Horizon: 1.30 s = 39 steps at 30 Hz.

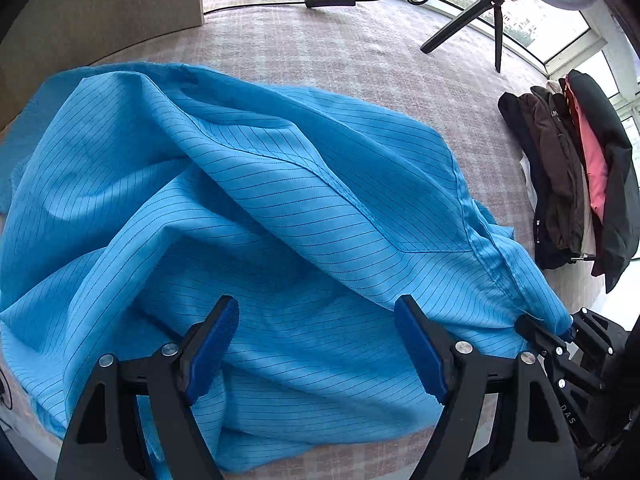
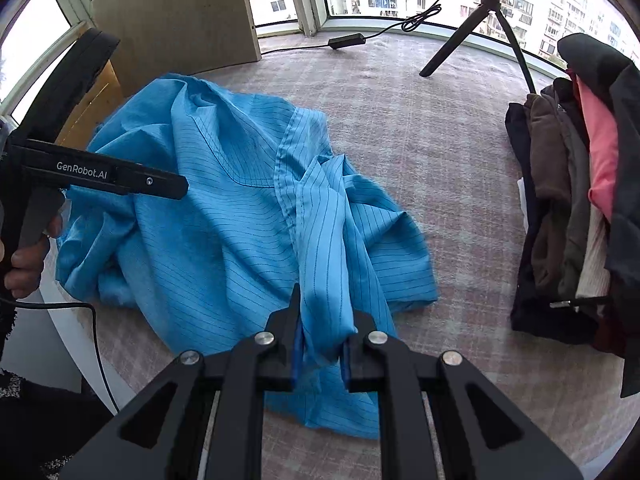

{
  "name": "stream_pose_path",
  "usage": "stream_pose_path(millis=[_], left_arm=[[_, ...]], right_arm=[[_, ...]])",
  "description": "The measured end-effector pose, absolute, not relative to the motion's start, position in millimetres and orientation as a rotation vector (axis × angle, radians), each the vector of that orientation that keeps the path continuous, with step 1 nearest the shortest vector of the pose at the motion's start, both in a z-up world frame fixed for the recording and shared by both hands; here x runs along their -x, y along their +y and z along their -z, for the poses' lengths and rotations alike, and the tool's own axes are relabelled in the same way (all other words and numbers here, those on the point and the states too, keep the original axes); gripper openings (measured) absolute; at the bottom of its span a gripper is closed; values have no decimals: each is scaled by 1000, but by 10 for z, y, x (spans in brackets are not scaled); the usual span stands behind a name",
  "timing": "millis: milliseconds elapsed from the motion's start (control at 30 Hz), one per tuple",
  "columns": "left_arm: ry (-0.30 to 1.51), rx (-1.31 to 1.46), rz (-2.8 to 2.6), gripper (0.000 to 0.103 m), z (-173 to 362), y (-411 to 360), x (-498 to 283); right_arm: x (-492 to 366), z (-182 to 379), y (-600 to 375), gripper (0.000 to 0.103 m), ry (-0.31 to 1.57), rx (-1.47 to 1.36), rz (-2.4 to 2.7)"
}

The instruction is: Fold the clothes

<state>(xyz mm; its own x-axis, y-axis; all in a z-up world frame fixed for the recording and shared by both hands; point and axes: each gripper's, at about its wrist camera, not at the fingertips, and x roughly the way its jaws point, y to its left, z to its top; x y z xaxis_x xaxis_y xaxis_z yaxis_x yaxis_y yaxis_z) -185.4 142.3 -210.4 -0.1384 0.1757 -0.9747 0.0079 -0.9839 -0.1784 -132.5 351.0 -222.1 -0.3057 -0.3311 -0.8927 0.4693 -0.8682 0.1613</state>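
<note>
Claws first. My right claw (image 2: 322,346) is pinching a bunched strip of the blue garment (image 2: 240,220), the blue pads pressed on the gathered cloth from both sides. My left claw (image 1: 316,344) stands spread, nothing between its pads; striped cloth lies directly beneath the gap, but I cannot tell whether the tips touch it. In the left view the right claw (image 1: 560,334) shows at the lower right, clamped on a corner of the same garment.

Garment: 1 thin, pinstriped work shirt or coat, heaped and crumpled on the carpet-like checked surface (image 2: 440,152), not laid flat. A seamed edge band runs from the middle of the heap down toward my right claw. I judge the cloth light, soft and rather slick; it will drape and slide rather than hold a crease, and a shallow pinch may slip off. Best hold, in my judgement, is on a seam or hemmed edge, where the layers are doubled and give the pads something firmer.

Position: the garment's bulk lies ahead of and to the left of my right claw, and fills the area under and ahead of my left claw. The person's hand (image 2: 24,264) grips the left tool's handle at the left edge.

Further out: a stack of dark, brown and pink clothes (image 2: 568,208) sits well apart on the right, and a tripod (image 2: 480,32) stands near the windows.
</note>
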Motion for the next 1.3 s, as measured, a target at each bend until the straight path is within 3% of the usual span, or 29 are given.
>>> stream_pose_path(millis=[100,233,267,300,333,367,500,667,733,1033,1067,1133,1167,1267,1300], left_arm=[[-250,1993,-2250,79,2175,1522,1920],[-429,1988,-2195,75,2381,1595,2076],[-481,1968,-2190,57,2422,1606,2106],[-515,1945,-2174,21,2457,1626,2127],[-519,1927,-2155,7,2480,1655,2137],[-509,1904,-2150,1,2474,1672,2137],[-495,1802,-2184,1,2241,1541,2023],[-437,1670,-2261,1,1811,1294,1867],[-411,1641,-2288,1,1698,1215,1810],[-394,1669,-2300,1,1845,1042,1632],[-390,1673,-2299,1,1866,1029,1612],[-388,1679,-2300,1,1898,1000,1584],[-384,1678,-2306,1,1902,979,1572],[-372,1652,-2347,1,1856,847,1524],[-369,1645,-2355,1,1854,802,1499]], right_arm=[[1303,2178,3430,14,197,-1431,2183],[1268,2119,3392,14,198,-1407,2183],[1266,2125,3393,14,205,-1412,2184],[1264,2130,3393,14,212,-1418,2184],[1267,2142,3392,14,222,-1428,2186],[1277,2151,3397,15,239,-1437,2191],[1332,2019,3510,44,380,-1416,2306],[1459,1749,3562,44,464,-1337,2370],[1530,1750,3493,38,532,-1347,2349],[1497,1904,2902,40,837,-1285,2084],[1519,1955,2856,39,835,-1280,2059],[1554,2050,2757,12,832,-1298,2008],[1575,2076,2749,5,778,-1335,1977],[1603,2061,2835,4,544,-1428,1895],[1627,2022,2971,4,379,-1461,1867]])
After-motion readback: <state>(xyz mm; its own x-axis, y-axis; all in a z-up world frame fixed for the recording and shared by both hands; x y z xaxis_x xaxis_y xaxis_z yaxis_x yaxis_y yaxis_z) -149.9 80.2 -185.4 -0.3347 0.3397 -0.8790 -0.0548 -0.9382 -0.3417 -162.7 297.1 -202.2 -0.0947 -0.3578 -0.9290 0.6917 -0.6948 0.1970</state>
